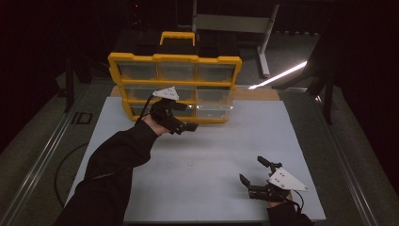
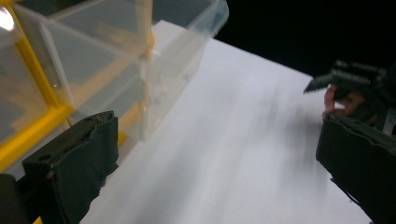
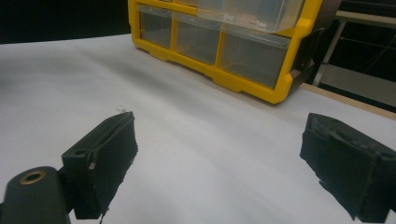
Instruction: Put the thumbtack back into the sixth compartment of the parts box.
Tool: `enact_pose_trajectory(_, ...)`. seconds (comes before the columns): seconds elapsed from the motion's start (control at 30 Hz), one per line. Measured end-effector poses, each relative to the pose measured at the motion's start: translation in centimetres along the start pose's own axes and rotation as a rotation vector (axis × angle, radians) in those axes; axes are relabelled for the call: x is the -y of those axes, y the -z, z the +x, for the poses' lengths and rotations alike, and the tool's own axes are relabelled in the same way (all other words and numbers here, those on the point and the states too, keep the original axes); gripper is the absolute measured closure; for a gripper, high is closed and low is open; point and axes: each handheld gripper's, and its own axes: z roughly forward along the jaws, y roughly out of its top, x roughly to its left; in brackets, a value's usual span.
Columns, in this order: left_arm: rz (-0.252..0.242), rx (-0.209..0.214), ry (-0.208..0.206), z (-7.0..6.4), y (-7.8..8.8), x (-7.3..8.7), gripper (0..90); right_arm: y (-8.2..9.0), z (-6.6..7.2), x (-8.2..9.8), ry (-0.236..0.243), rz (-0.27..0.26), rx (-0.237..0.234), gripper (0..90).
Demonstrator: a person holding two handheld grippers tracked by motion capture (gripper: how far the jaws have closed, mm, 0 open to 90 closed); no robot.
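Though sharp enough, yellow organizer (image 1: 174,59) bare of legible lettering.

yellow drawer organizer (image 1: 175,87) upper centre on white table (image 1: 226,141), bottom-right clear drawer (image 1: 214,111) pulled out; grey stand (image 1: 244,28) top.

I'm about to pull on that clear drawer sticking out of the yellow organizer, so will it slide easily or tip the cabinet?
The drawer looks like thin, empty plastic, so it is probably light and slides easily. The organizer stands upright and looks mostly empty, so a hard tug might shift it.
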Motion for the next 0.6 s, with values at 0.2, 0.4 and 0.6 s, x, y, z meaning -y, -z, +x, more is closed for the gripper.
enact_pose_trajectory(0.2,0.014,0.032,0.002,-0.1,-0.4,1.9,0.0,0.0,-0.1,0.0,0.000,0.001,0.001,10.2)
enact_pose_trajectory(0.4,0.030,0.064,-0.002,-0.3,-0.9,3.4,0.0,0.0,-0.1,0.0,-0.005,-0.001,0.003,10.2)
enact_pose_trajectory(0.6,0.052,0.076,-0.014,-0.8,-1.5,4.9,0.0,0.0,0.0,0.0,-0.004,0.000,0.002,10.2)
